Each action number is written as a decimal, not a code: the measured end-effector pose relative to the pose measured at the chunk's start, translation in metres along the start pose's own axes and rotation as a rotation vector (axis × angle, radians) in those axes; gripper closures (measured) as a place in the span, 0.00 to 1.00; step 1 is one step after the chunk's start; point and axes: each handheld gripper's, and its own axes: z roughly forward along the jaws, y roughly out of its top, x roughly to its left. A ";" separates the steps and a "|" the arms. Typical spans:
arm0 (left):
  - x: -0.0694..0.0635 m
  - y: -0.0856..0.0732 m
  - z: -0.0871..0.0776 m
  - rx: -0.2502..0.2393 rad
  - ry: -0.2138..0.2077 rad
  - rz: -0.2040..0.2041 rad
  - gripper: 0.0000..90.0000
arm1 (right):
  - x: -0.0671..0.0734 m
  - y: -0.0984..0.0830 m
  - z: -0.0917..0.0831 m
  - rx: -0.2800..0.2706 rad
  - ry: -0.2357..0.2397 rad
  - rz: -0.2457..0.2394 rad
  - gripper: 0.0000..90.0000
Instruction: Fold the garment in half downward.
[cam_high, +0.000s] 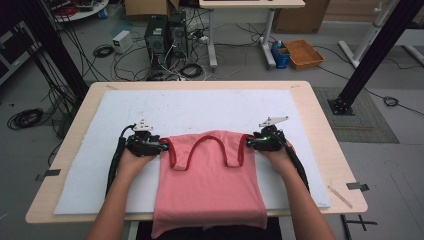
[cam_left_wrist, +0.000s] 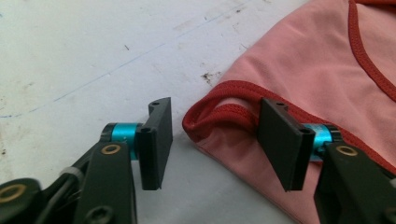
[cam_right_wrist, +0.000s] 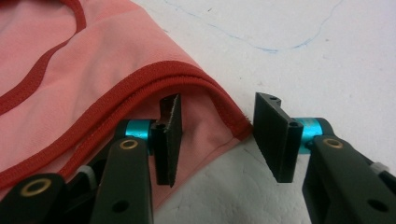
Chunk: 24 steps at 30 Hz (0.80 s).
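Note:
A pink sleeveless top (cam_high: 210, 175) with red trim lies flat on the white mat (cam_high: 200, 107), straps toward the far side, its hem hanging over the near table edge. My left gripper (cam_high: 164, 147) sits at the top's left shoulder corner. In the left gripper view the jaws (cam_left_wrist: 215, 105) stand apart around the red-trimmed corner (cam_left_wrist: 303, 60), one pad resting on the cloth, the other clear of it. My right gripper (cam_high: 247, 142) is at the right shoulder corner. Its jaws (cam_right_wrist: 219, 100) straddle that corner of the top (cam_right_wrist: 107, 60) with a gap, not pinching it.
The wooden table (cam_high: 320, 125) carries the mat; a thin stick (cam_high: 340, 196) lies near its right front corner. Beyond the far edge are cables, computer towers (cam_high: 165, 37), an orange tray (cam_high: 303, 53) and black frame posts (cam_high: 372, 55) on the floor.

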 end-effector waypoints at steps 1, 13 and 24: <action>0.000 0.000 0.000 -0.001 0.001 0.004 0.57 | -0.001 0.000 -0.001 -0.002 -0.001 -0.001 0.68; -0.006 0.001 0.001 -0.005 -0.021 0.052 0.86 | 0.005 0.001 -0.001 -0.002 0.019 -0.047 0.91; 0.001 0.004 -0.006 -0.080 -0.009 0.057 0.93 | -0.003 0.003 -0.013 -0.033 -0.016 -0.036 0.93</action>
